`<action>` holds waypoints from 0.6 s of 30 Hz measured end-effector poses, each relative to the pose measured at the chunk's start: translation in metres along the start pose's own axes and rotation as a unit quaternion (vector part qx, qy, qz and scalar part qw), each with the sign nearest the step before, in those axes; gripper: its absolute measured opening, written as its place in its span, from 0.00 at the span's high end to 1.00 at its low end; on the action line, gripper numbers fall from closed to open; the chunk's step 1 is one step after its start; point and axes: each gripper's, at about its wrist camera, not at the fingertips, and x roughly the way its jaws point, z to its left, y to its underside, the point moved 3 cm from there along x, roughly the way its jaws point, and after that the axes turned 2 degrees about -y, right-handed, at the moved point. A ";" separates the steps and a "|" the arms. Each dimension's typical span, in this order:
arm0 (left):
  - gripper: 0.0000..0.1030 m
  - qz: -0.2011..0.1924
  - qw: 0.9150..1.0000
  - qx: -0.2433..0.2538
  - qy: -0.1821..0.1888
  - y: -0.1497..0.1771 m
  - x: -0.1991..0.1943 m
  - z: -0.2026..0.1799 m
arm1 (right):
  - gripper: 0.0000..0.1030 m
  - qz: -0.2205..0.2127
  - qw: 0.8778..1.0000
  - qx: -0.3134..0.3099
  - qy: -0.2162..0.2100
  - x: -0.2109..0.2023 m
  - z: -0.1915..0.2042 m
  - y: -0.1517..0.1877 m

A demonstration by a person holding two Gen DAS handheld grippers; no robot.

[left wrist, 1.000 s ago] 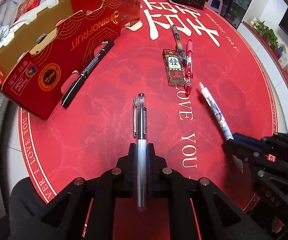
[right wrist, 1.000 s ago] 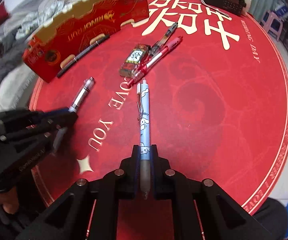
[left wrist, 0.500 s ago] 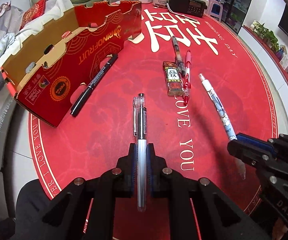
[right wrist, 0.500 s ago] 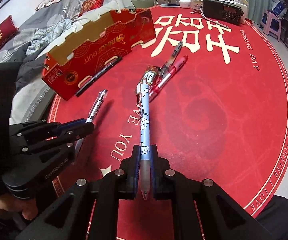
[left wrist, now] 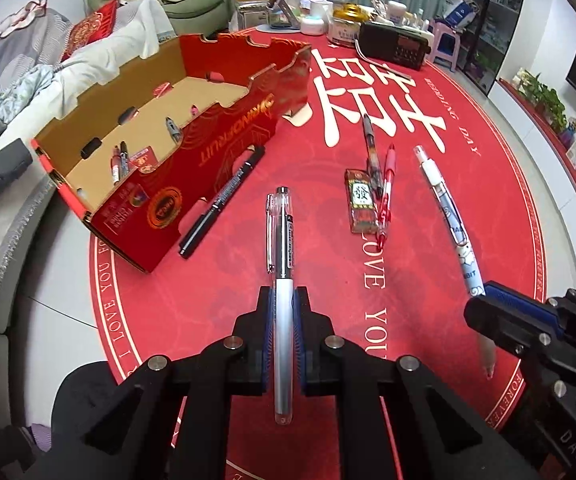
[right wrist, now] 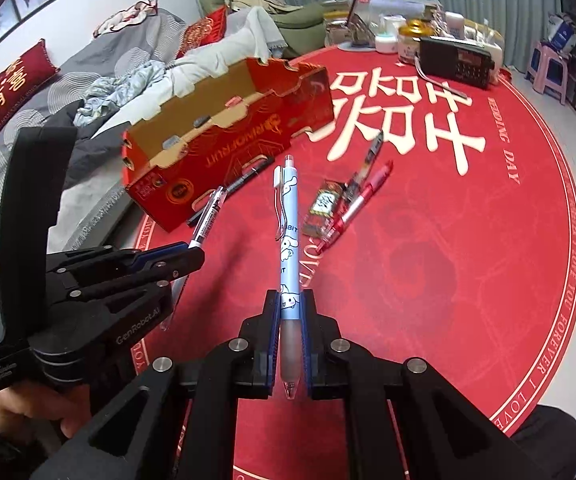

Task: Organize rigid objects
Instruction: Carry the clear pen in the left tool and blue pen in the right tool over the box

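A round red mat (left wrist: 427,304) printed with large white Chinese characters, "WEDDING DAY" and a rim line reading "FOREVER I LOVE YOU" covers the bench, with a grey sofa (right wrist: 88,92) strewn with bedding and a red cushion (right wrist: 12,80) behind it. At the far edge stand a black radio (left wrist: 393,46), jars and bottles. A red cardboard tray (left wrist: 224,148) marked "RHINOFRUIT" sits on the mat's left side, with a few pens and a small card lying inside it. A black marker (left wrist: 224,200) lies on the mat just beside the tray's front wall. Further right, a small red packet (left wrist: 361,206) with a Chinese character on its label lies touching a red pen (left wrist: 385,196) and a dark pen (left wrist: 371,152). The left hand-held gripper (left wrist: 284,316) is clenched on a silver pen with a clear cap (left wrist: 282,248), held above the mat and pointing away from the camera. The right hand-held gripper (right wrist: 289,320) grips a light blue pen (right wrist: 288,232) bearing a white cartoon rabbit and the letters "BIT", likewise lifted off the mat. In the right wrist view the left tool's body reads "GenRobot.AI".
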 end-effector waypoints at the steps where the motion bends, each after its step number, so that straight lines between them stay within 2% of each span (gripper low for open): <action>1: 0.90 -0.002 1.000 -0.002 -0.001 -0.001 -0.001 0.001 | 0.90 -0.001 1.000 -0.002 -0.002 -0.001 0.002 -0.001; 18: 0.90 -0.017 0.999 -0.029 -0.008 0.005 -0.021 0.017 | 0.90 -0.008 0.999 -0.041 -0.020 0.004 0.029 -0.007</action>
